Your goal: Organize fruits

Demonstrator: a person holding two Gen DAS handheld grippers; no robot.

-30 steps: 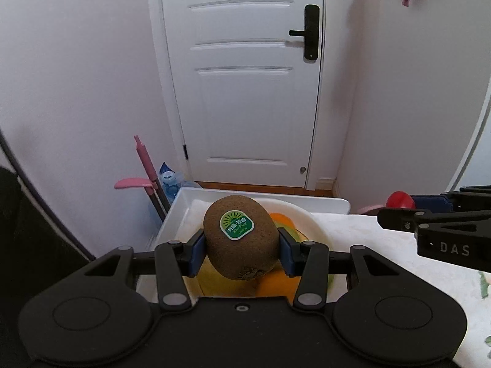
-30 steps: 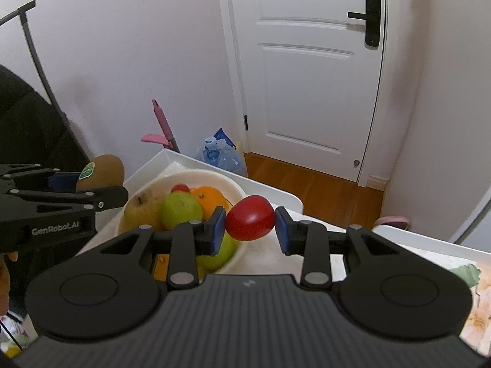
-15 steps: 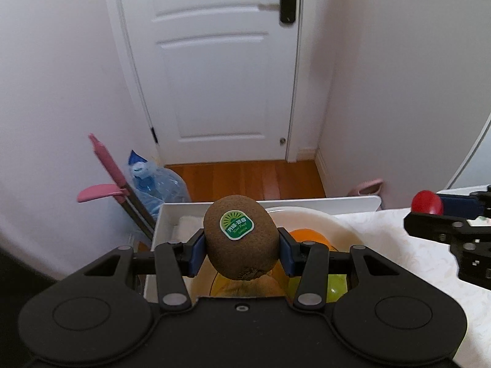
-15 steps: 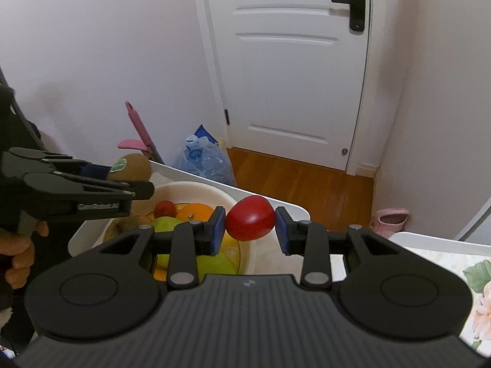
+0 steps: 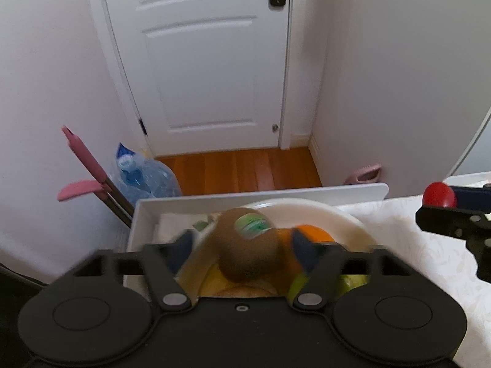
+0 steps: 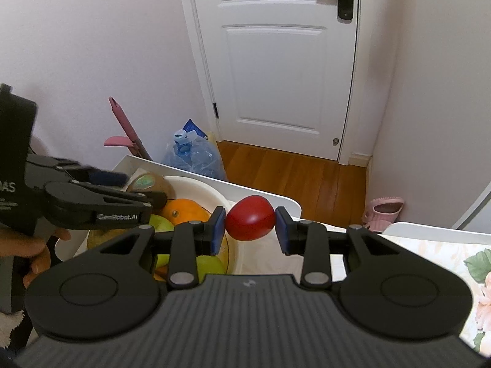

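Left gripper (image 5: 242, 242) jaws spreading wide; kiwi (image 5: 245, 245) sitting loose between pads, over white bowl (image 5: 346, 217). Right gripper (image 6: 250, 230) pads pinching red tomato (image 6: 250, 222), hovering beside bowl rim.

A home — panelled door (image 6: 276, 70), slipper (image 6: 383, 208), wood floor (image 6: 294, 174).

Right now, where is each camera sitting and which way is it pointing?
Left wrist: on the left gripper, facing the white door; its opened fingers and a blurred kiwi over the fruit bowl show.
Right wrist: on the right gripper, facing the same door, gripping a red tomato; the left-hand device and the person's hand show.
Shared: door, bowl, kiwi, tomato, water bottle.
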